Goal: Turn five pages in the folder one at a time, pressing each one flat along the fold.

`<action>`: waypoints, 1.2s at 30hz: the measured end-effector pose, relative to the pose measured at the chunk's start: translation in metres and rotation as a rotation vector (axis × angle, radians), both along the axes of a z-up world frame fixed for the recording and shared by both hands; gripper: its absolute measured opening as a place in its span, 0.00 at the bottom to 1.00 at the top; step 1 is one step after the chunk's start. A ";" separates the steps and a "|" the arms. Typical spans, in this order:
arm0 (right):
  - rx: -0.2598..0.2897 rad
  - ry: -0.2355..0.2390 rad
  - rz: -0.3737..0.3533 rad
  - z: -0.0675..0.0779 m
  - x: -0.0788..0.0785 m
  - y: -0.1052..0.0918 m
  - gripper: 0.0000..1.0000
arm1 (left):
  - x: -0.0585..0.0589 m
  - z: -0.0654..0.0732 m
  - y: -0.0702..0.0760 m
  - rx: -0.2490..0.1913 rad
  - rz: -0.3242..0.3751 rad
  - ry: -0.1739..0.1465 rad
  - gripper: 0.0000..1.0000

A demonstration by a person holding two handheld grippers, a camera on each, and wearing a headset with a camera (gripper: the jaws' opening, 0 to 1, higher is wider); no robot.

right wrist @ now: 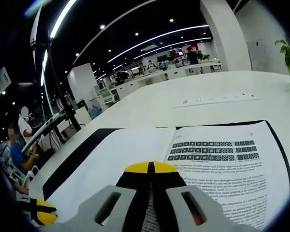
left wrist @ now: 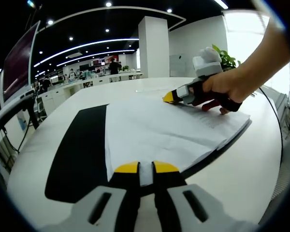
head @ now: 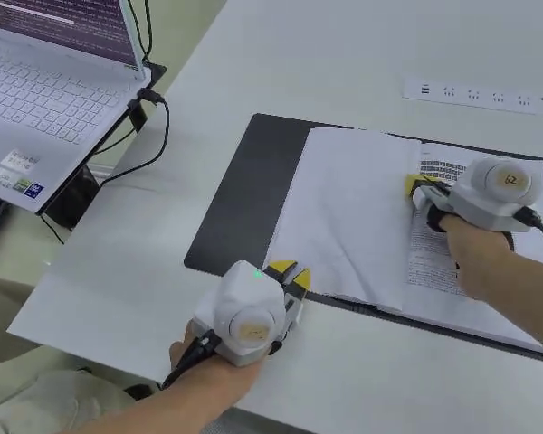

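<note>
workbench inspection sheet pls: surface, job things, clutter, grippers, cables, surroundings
surface: white table, no marks seen
job's things: black folder lies open; turned page on its left half, printed page on its right
clutter: open laptop at the table's left; power strip beyond the folder
grippers: left gripper at the turned page's near edge, jaws a narrow gap apart, grip unclear; right gripper shut, tips on the printed page near the fold
cables: black cable plugged into the laptop; a lead leaves the left gripper
surroundings: open office, ceiling lights, pillar, plant, people far off
</note>
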State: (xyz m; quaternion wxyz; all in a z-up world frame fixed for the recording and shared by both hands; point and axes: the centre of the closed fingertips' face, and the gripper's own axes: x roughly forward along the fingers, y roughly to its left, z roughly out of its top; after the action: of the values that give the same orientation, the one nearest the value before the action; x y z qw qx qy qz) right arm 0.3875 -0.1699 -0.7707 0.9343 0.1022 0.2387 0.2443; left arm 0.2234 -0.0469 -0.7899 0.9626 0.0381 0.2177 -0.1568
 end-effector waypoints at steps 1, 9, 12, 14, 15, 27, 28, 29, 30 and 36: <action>0.004 -0.001 -0.002 0.001 -0.005 0.000 0.00 | 0.000 0.000 0.000 0.000 -0.001 0.001 0.08; 0.027 0.004 -0.014 0.006 -0.033 -0.001 0.00 | -0.001 0.001 0.001 -0.007 0.003 -0.001 0.08; 0.035 0.008 -0.017 0.007 -0.043 -0.001 0.00 | -0.001 0.001 0.001 -0.011 0.005 -0.002 0.08; 0.035 0.010 -0.016 0.007 -0.050 -0.001 0.00 | -0.001 0.001 0.001 -0.011 0.005 -0.003 0.08; 0.038 0.014 -0.016 0.007 -0.054 -0.002 0.00 | -0.001 0.001 0.001 -0.012 0.006 -0.003 0.08; 0.041 0.032 0.002 0.000 -0.084 -0.006 0.00 | -0.001 0.001 0.001 -0.023 0.018 0.005 0.08; 0.039 0.033 0.003 -0.001 -0.087 -0.005 0.00 | -0.001 0.001 0.001 -0.025 0.019 0.006 0.08; 0.038 0.035 0.004 -0.002 -0.089 -0.005 0.00 | -0.001 0.001 0.001 -0.025 0.019 0.007 0.08; 0.035 0.037 0.009 -0.003 -0.093 -0.004 0.00 | -0.001 0.001 0.001 -0.025 0.020 0.008 0.08; 0.027 0.043 0.028 -0.006 -0.112 -0.001 0.00 | -0.002 0.001 0.001 -0.028 0.022 0.009 0.08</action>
State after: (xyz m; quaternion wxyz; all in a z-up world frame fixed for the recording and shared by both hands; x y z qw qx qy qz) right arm 0.2759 -0.1714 -0.7766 0.9239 0.1165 0.2571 0.2582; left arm 0.2218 -0.0458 -0.7893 0.9637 0.0214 0.2202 -0.1496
